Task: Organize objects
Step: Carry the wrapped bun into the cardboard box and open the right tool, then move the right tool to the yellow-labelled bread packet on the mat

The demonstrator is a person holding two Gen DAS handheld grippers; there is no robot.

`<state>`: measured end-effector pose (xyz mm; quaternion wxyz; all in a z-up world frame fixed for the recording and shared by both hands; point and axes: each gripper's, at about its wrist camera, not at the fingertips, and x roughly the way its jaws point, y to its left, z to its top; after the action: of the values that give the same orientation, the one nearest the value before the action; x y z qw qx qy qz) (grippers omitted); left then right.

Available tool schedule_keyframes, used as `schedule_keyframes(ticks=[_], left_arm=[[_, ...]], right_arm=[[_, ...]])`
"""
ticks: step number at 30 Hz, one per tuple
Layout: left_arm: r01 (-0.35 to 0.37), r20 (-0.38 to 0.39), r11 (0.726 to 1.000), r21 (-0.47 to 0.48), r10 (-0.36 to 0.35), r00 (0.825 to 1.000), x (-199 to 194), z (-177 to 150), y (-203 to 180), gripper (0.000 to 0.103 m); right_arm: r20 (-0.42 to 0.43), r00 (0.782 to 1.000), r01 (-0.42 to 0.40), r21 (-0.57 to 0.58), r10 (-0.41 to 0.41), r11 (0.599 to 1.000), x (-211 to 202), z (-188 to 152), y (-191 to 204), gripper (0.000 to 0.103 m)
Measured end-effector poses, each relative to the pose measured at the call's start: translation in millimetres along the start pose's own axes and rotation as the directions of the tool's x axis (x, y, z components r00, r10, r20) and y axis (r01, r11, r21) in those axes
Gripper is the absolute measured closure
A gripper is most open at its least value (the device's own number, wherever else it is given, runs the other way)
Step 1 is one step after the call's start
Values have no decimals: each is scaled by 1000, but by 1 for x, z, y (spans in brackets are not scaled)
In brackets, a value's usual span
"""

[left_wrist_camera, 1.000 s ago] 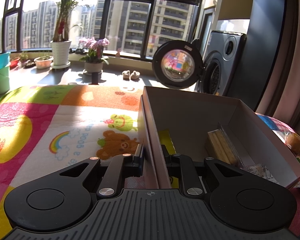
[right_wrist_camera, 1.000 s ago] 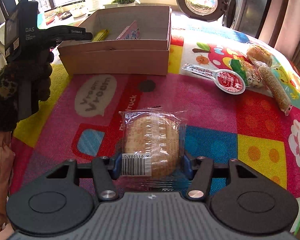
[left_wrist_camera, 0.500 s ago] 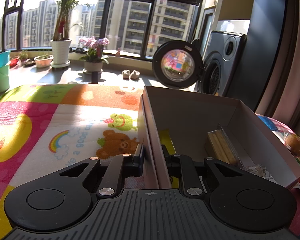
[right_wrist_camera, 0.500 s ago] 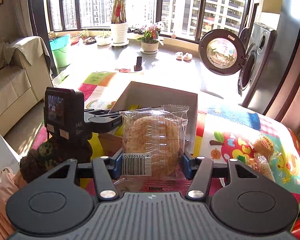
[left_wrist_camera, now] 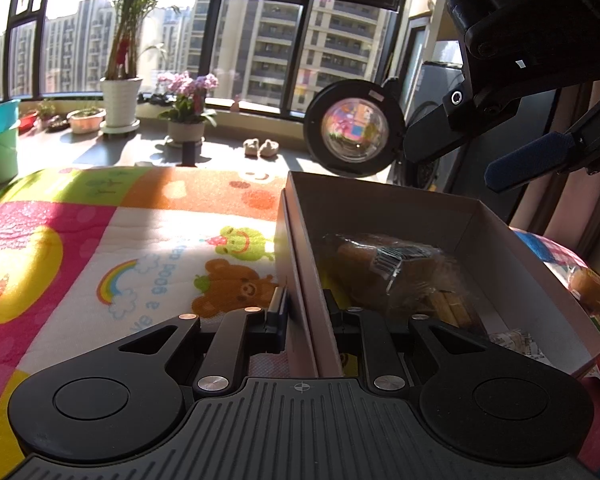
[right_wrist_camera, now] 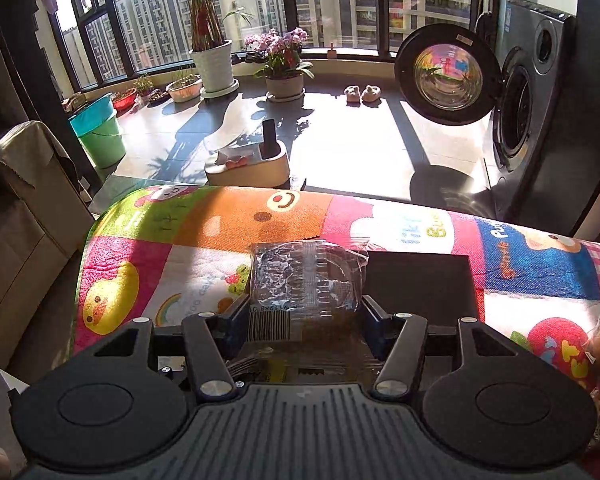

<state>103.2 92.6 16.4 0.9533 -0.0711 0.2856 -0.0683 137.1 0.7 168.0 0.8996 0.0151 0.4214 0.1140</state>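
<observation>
teal bucket (right_wrist_camera: 96, 128) and potted plants (right_wrist_camera: 212, 60) sit by the sunny windows, cartoon play mat (left_wrist_camera: 140, 240) over the table; left hand-held gripper (left_wrist_camera: 304, 312) pinches the cardboard box (left_wrist_camera: 380, 204) wall, right hand-held gripper (right_wrist_camera: 300, 320) is opening, wrapped bread (left_wrist_camera: 396, 268) between its pads, down in the box; washer door (right_wrist_camera: 446, 76) open on the right

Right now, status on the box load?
Left gripper shut on box wall. Right gripper jaws opening above box, pads bare. Biscuit packet inside box. Path clear.
</observation>
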Motion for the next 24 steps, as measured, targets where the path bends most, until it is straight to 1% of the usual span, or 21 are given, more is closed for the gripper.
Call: schedule_keyframes(ticks=[3, 6, 10, 12, 14, 19, 21, 24], left_arm=[[1, 1, 1000, 0, -1, 1000, -1, 0, 0, 84], [1, 1, 1000, 0, -1, 1000, -1, 0, -1, 84], [0, 1, 1000, 0, 0, 1000, -1, 0, 0, 84], [1, 1, 1000, 0, -1, 1000, -1, 0, 0, 84], [0, 1, 1000, 0, 0, 1000, -1, 0, 0, 84], [0, 1, 1000, 1, 0, 1000, -1, 0, 0, 84], [0, 1, 1000, 1, 0, 1000, -1, 0, 0, 84], [-1, 1, 1000, 2, 1, 1000, -1, 0, 0, 84]], right_arm=[[4, 1000, 13, 9, -13, 1000, -4, -6, -9, 41], [24, 998, 61, 6, -61, 998, -19, -14, -26, 35], [54, 985, 164, 16, -164, 986, -43, -27, -66, 29], [50, 973, 225, 48, -227, 973, -52, -35, -95, 26], [29, 959, 279, 95, -283, 955, -56, -45, -127, 25], [-31, 923, 381, 218, -384, 899, -56, -72, -195, 24], [-51, 906, 419, 241, -420, 876, -53, -82, -214, 24], [-65, 874, 482, 243, -481, 842, -46, -95, -239, 23]])
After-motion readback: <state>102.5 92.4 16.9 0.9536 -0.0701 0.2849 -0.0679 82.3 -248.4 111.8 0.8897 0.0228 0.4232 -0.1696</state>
